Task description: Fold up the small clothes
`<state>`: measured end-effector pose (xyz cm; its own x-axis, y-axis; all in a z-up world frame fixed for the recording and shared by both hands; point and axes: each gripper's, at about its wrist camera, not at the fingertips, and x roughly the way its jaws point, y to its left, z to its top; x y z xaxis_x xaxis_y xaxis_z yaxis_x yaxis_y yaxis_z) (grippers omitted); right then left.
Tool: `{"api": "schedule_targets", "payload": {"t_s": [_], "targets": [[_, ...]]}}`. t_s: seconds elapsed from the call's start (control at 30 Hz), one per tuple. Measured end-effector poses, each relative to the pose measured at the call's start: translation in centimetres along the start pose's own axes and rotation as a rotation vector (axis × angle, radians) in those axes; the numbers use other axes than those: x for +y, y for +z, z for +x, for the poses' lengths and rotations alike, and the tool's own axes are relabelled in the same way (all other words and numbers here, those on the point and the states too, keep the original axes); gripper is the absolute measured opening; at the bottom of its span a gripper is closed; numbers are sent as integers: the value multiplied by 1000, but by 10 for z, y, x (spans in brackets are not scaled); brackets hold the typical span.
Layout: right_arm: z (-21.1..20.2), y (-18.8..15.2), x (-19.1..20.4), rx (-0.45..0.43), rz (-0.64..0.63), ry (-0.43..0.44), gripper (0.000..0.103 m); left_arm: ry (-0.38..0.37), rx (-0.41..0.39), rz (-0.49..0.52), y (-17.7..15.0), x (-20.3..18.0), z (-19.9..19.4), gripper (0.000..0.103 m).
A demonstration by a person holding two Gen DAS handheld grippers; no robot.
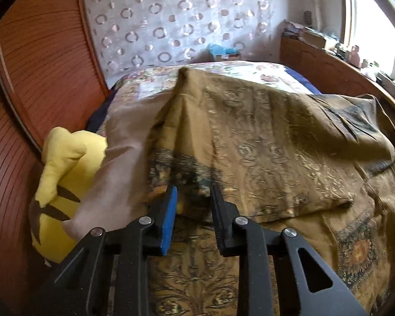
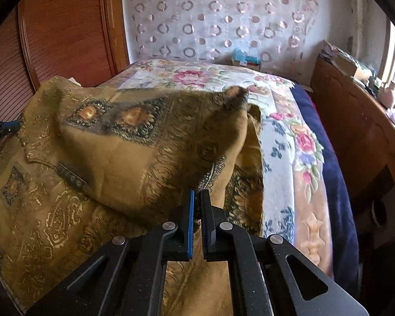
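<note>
The left gripper [image 1: 193, 188] has its jaws set apart with a clear gap, nothing between them, tips hovering just over the brown patterned shirt [image 1: 250, 144]. The right gripper [image 2: 197, 192] has its jaws nearly together, pinching a fold of that shirt [image 2: 123, 144] and lifting it into a hump. In the left wrist view the shirt spreads from 12 to 5 o'clock over a floral blanket [image 1: 223, 71]; a yellow plush toy [image 1: 63, 171] sits at 9 o'clock beside a wooden wardrobe [image 1: 34, 79]. A circle-patterned curtain [image 2: 218, 18] hangs at 12 o'clock.
</note>
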<state>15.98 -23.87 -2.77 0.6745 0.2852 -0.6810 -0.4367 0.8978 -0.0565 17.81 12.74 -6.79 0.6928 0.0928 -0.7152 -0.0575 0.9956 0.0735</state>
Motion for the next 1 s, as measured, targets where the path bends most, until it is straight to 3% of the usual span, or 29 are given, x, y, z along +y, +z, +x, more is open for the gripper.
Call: {"api": "schedule_targets", "payload": {"t_s": [0.13,0.33,0.4,0.47,0.83,1.0], "targets": [[-4,1,2,-18,-11,-7,4,22,4,-34,-5,11,-2,30],[-6,-3,5,-33,4,-10,4,-34,10,-44,-6,12,12,29],[-9,-2,6,-47,10,-9,4,-41,8,-33,-2,7,12,7],[-15,0,7,-65,14,-8,4,-37,-2,-6,1,0,8,2],[-48,17,3,-165,43,-10,3,-70,-186,-53,21,7,-62,1],[-68,16,5,-201,55,-9,3,-75,-230,-50,18,9,-86,1]]}}
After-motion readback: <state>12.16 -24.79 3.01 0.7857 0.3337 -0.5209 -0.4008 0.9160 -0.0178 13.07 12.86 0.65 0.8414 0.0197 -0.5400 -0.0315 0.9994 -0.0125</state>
